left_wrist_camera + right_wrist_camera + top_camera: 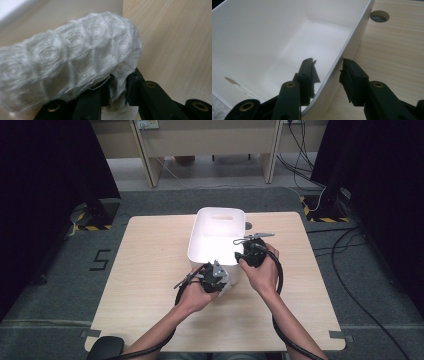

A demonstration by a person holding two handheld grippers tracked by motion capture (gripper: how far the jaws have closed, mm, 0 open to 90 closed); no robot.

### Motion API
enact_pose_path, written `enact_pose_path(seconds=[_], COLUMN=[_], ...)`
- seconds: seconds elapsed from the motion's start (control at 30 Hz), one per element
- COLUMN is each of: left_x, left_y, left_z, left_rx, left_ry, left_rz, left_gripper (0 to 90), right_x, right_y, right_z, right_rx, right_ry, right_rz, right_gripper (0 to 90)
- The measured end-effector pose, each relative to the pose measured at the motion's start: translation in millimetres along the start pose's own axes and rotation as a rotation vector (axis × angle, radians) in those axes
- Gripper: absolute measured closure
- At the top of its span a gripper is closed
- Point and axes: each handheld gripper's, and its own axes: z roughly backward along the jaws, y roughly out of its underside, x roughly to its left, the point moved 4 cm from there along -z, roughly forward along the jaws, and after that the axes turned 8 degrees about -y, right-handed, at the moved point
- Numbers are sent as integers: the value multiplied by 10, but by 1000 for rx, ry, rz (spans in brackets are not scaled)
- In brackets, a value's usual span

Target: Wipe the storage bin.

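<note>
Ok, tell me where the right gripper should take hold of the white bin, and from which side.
Grip the white bin by its thin right side wall, coming down from above so one jaw goes inside and one outside. The right gripper already straddles that rim; the wall looks straight, upright and narrow enough to fit between the jaws.

White embossed cloth (67,57) (bunched) lies beside the white bin (200,237) — on wood.

cloth (70,57): blurred, cut off left | white bin (287,45): cut off top, left
</note>
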Motion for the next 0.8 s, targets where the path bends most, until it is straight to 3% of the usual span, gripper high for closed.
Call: enact_pose_path(seconds=[0.4, 0.8], left_x=[-29, -110], left_y=[60, -23], left_z=[-133, -155], left_rx=[25, 16], left_ry=[7, 17], left_rz=[10, 3], left_gripper=[769, 769], right_x=[12, 15], right_y=[1, 0], right_z=[2, 1], right_rx=[-2, -3], right_ry=[-1, 2], right_rz=[-3, -2], right_gripper=[625, 625])
